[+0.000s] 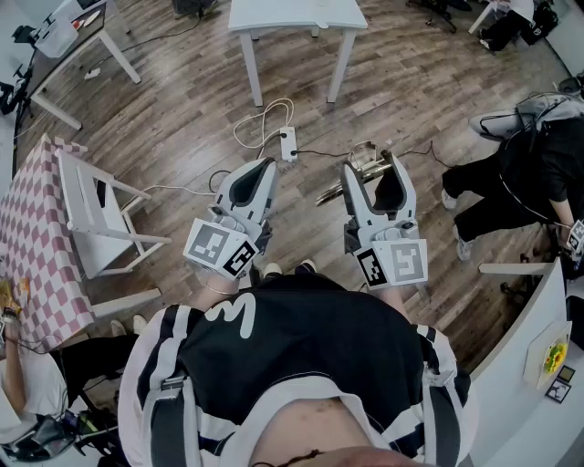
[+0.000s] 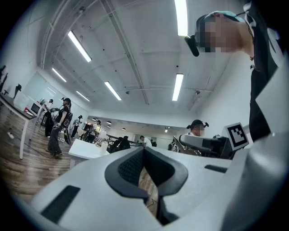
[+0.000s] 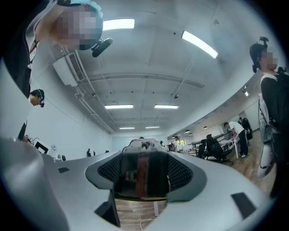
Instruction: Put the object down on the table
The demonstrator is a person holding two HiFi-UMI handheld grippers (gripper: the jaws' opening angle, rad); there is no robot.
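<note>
**Object held over the floor, no desk beneath it yet**

Head view: your right tool [image 1: 372, 166] pinches the object [image 1: 358, 157] at about 1 o'clock from your body. It is over the bare wooden floor [image 1: 182, 109], so only the grip carries it. Your left tool [image 1: 259, 171] hangs beside it at 11 o'clock. A white desk [image 1: 292, 14] stands at 12 o'clock, well apart, and a checked desk [image 1: 32, 228] lies at 9 o'clock.

Left gripper view: the jaws are pressed together at their tips with nothing between them. This tool looks idle, probably because one grip is enough.

Right gripper view: the pads [image 3: 183, 173] stand wide because the broad object fills the gap between them. It looks like a clear, dark-tinted container with a reddish strip, though reflections make that a guess. I judge you should reach a desk before you let go.
</note>
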